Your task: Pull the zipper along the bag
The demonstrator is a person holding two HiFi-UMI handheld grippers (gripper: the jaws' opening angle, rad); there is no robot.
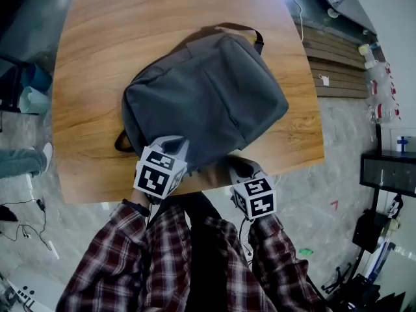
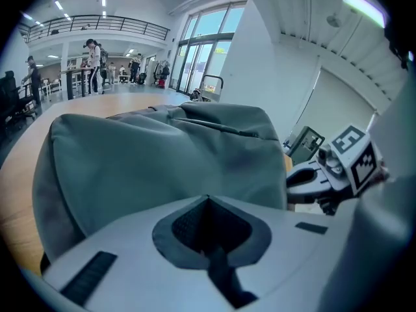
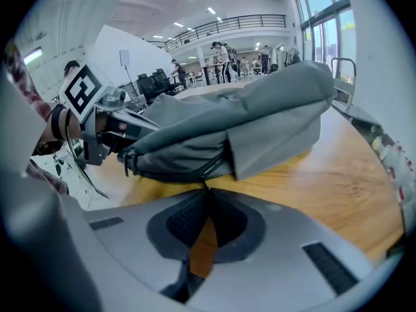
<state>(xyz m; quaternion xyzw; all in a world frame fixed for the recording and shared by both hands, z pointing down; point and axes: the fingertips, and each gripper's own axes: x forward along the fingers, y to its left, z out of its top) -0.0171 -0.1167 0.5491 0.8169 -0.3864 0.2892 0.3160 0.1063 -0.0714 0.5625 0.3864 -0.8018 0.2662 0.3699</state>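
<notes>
A grey backpack (image 1: 208,96) lies flat on the wooden table (image 1: 84,116), with its top handle at the far end. My left gripper (image 1: 174,142) is at the bag's near left edge; in the left gripper view its jaws (image 2: 208,199) are pressed together against the grey fabric (image 2: 162,155). The right gripper view shows that left gripper (image 3: 133,151) clamped on the bag's corner. My right gripper (image 1: 237,164) sits at the near right edge. Its jaws (image 3: 207,188) are shut on the small dark zipper pull (image 3: 206,181), which hangs from the zipper line (image 3: 218,164) under a fabric flap.
The table's near edge (image 1: 195,190) runs just under both grippers. A slatted wooden bench (image 1: 338,70) and a black cabinet (image 1: 390,171) stand to the right. Someone's leg and shoe (image 1: 26,161) are on the floor at the left. People stand far off in the hall (image 2: 94,57).
</notes>
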